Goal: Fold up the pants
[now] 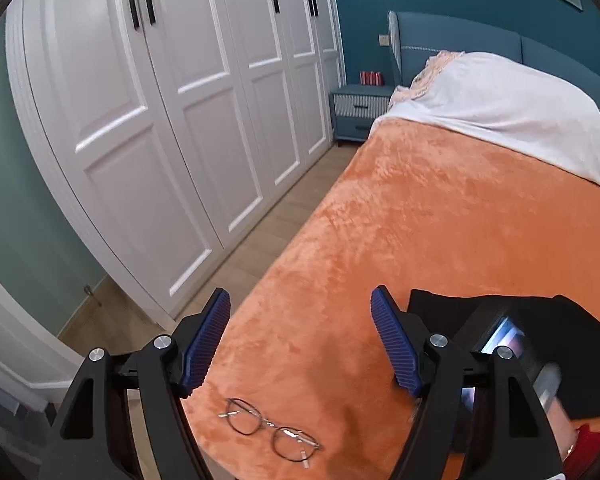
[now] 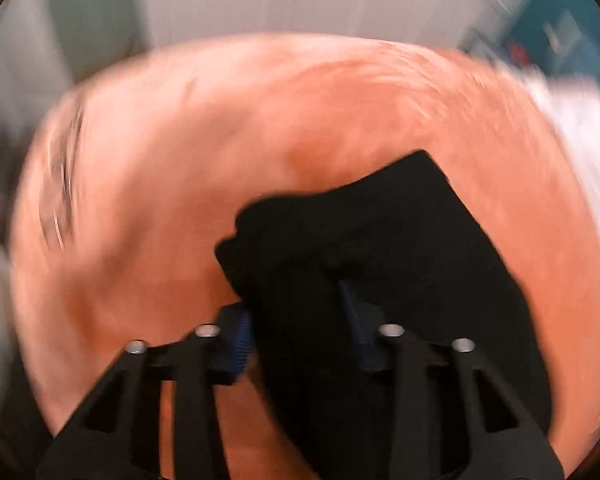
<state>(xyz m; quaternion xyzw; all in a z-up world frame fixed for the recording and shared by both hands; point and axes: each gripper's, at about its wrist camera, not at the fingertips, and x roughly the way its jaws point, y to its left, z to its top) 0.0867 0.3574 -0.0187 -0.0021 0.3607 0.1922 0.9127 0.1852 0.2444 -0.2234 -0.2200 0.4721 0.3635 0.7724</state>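
right wrist view, blurred, shows the black pants (image 2: 364,248) lying on the orange blanket (image 2: 172,168) of the bed, bunched cloth pinched between the right gripper (image 2: 300,316) fingers. left gripper (image 1: 300,344) hangs over the blanket, fingers spread wide, holding nothing, eyeglasses (image 1: 270,430) just below them.

Left gripper (image 1: 300,340): jaws spread wide, nothing between blue pads (image 1: 206,344). Right gripper (image 2: 296,320): jaws part-closed around bunched black pants (image 2: 380,240); view motion-blurred.
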